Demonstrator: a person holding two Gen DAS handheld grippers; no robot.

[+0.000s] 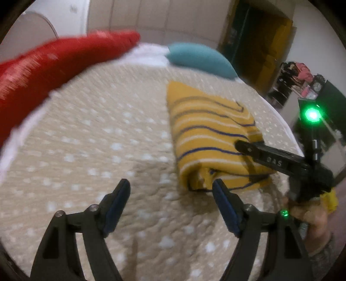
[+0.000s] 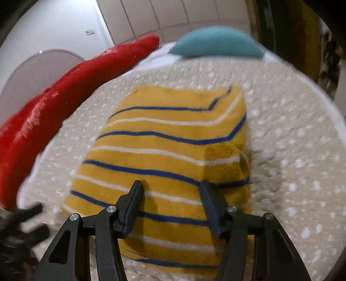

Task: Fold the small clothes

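Observation:
A mustard-yellow garment with blue and white stripes (image 2: 168, 151) lies folded on the beige dotted bedspread (image 2: 292, 151). It also shows in the left wrist view (image 1: 212, 138), to the right of my left gripper. My left gripper (image 1: 172, 190) is open and empty over bare bedspread, its right finger near the garment's near edge. My right gripper (image 2: 170, 190) is open, hovering over the garment's near half, holding nothing. The right gripper also shows in the left wrist view (image 1: 270, 157), its finger lying over the garment's right side.
A long red cushion (image 2: 64, 95) lies along the bed's left edge. A teal pillow (image 2: 216, 43) sits at the far end. White wardrobe panels (image 2: 173, 15) stand behind. A cluttered shelf (image 1: 296, 82) stands right of the bed.

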